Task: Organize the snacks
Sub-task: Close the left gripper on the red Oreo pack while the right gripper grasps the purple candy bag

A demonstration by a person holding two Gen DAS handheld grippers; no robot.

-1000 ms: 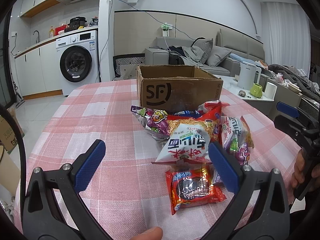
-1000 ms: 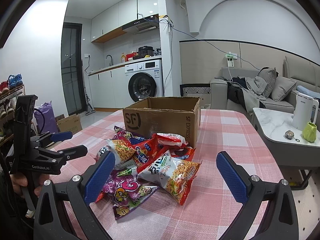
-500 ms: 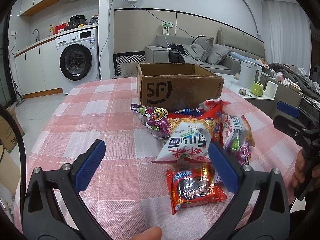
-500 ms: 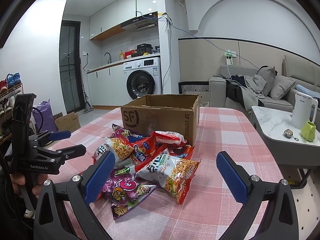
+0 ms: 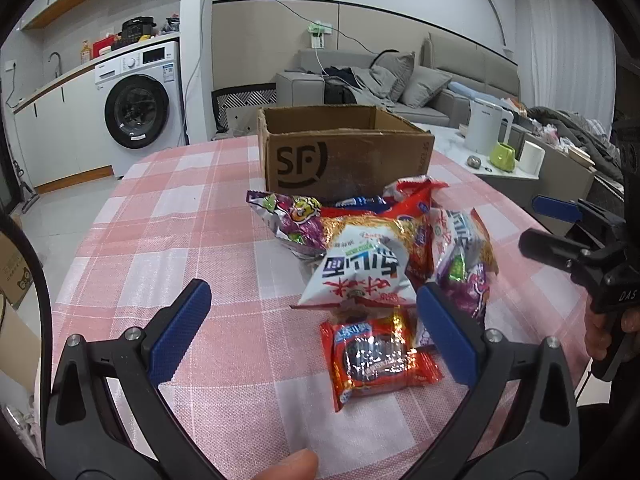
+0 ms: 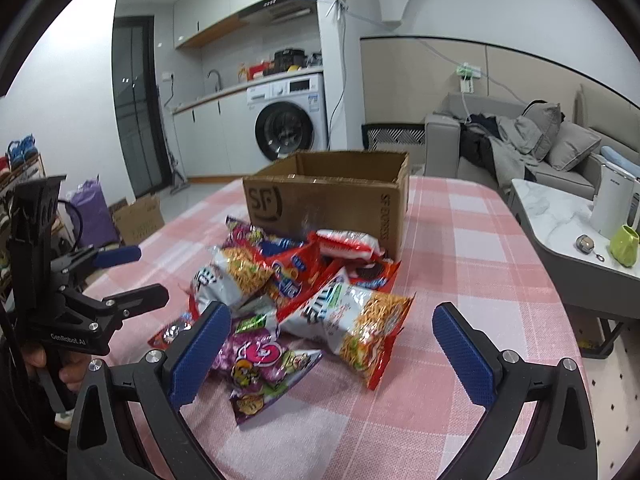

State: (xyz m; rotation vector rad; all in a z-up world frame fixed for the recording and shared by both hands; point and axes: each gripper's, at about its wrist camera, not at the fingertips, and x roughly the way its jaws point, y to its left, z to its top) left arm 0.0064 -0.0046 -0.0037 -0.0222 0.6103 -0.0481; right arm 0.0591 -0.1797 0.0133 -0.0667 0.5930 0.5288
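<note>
A pile of snack packets (image 5: 384,240) lies on the pink checked tablecloth in front of an open cardboard SF box (image 5: 344,152). A red biscuit packet (image 5: 376,356) lies nearest my left gripper (image 5: 316,328), which is open and empty just above the cloth. My right gripper (image 6: 332,344) is open and empty, hovering over a purple packet (image 6: 264,364) and a white noodle-snack packet (image 6: 356,320). The box (image 6: 332,200) stands behind the pile (image 6: 288,276). Each gripper shows in the other's view: the right one (image 5: 568,228) and the left one (image 6: 120,276).
The table (image 5: 168,216) edge falls away at the left and near side. A low marble side table (image 6: 560,224) with a white kettle (image 5: 486,130) and a green cup (image 6: 624,246) stands to the right. A washing machine and sofa are behind.
Both grippers have moved a little forward and down toward the snack pile. Both stay open; the snacks have not moved.
</note>
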